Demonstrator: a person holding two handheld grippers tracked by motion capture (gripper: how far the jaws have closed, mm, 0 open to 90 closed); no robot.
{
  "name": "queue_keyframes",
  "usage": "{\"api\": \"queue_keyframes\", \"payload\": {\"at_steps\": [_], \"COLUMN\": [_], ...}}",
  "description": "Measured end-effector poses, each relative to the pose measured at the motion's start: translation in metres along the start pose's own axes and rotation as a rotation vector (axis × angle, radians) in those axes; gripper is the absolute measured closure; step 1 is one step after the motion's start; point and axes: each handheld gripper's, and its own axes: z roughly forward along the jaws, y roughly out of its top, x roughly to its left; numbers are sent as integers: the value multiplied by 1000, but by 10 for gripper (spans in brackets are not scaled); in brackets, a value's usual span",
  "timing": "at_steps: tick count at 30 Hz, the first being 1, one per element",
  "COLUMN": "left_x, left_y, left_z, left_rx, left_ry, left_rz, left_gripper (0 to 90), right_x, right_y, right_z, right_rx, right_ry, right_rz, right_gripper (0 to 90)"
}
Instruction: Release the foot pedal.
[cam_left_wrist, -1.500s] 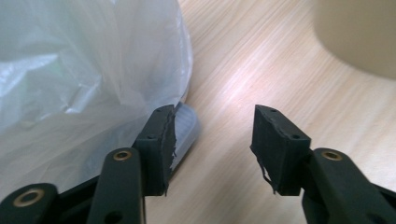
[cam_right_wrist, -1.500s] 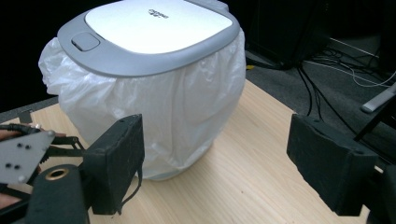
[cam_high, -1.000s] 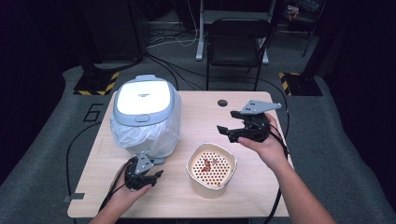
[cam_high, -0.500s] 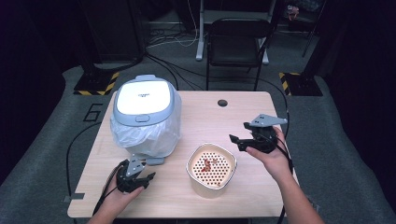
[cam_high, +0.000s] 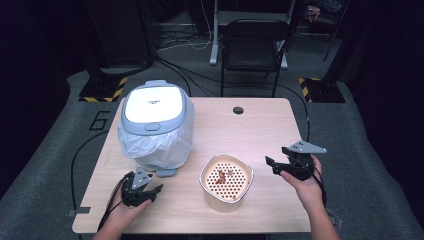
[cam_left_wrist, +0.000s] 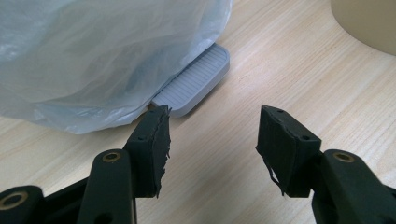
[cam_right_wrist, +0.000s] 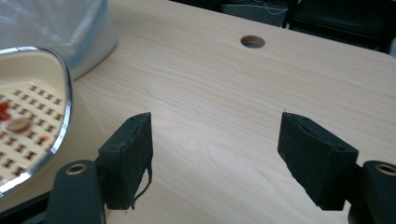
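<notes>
With both claws apart and holding nothing, the left gripper (cam_high: 141, 188) should press the grey ridged pedal (cam_left_wrist: 194, 83) of the white bin (cam_high: 154, 125), while the right gripper (cam_high: 281, 166) grabs the cream strainer bowl (cam_high: 226, 176) gently.

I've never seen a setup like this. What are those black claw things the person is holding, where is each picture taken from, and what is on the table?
Each claw is a hand-held gripper: a two-jawed tool worked by a person's hand. The high view looks down on the wooden table. There the left hand-held gripper sits near the pedal bin, which is lined with a plastic bag, and the right hand-held gripper sits beside the cream strainer basket holding a few reddish scraps. The other two pictures come from cameras riding on the grippers, looking along their jaws: one faces the bin's grey pedal, the other bare tabletop next to the basket's rim. Both stand open and hold nothing.
</notes>
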Motion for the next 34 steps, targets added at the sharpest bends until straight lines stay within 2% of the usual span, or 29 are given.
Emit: {"api": "queue_keyframes", "payload": {"at_steps": [1, 4, 6, 7, 8, 11, 14, 16, 17, 20, 22, 25, 27, 28, 30, 34], "left_x": [1, 1, 3, 3, 2, 3, 4, 4, 6, 7, 9, 8, 9, 9, 8, 10], "left_y": [0, -2, -2, -2, -3, -4, -6, -7, -7, -9, -10, -12, -13, -13, -15, -17], "left_z": [0, 1, 0, 1, 2, 2, 3, 4, 5, 6, 7, 8, 8, 9, 12, 14], "left_rx": [-1, -5, -1, -2, -9, 4, 11, 7, 14, 21, 21, 7, 16, 20, 9, 32], "left_ry": [7, 3, 12, 12, 11, 10, 12, 11, 11, 13, 23, 24, 21, 11, 21, 7], "left_rz": [10, -13, 8, 2, -19, -5, -8, -26, -17, -20, -12, -39, -25, -36, -40, -39], "left_gripper": [439, 438, 438, 436, 435, 433, 433, 432, 431, 431, 431, 426, 423, 422, 418, 404], "right_x": [-3, -8, -11, -12, -13, -16, -17, -17, -17, -19, -20, -21, -20, -19, -18, -17], "right_y": [-6, -18, -28, -33, -37, -49, -60, -68, -70, -81, -87, -93, -95, -95, -96, -99], "right_z": [-1, -2, -2, -1, -1, 1, 2, 2, 2, 3, 4, 8, 10, 11, 12, 18], "right_rx": [4, 10, 22, 25, 35, 43, 49, 49, 47, 61, 64, 74, 78, 81, 83, 88], "right_ry": [-6, -24, -20, -23, -29, -46, -72, -91, -92, -103, -98, -105, -107, -106, -113, -110], "right_rz": [12, 36, 60, 68, 72, 88, 92, 85, 82, 118, 137, 155, 149, 148, 137, 134], "right_gripper": [266, 265, 263, 263, 263, 263, 261, 260, 259, 259, 257, 254, 252, 251, 249, 245]}}
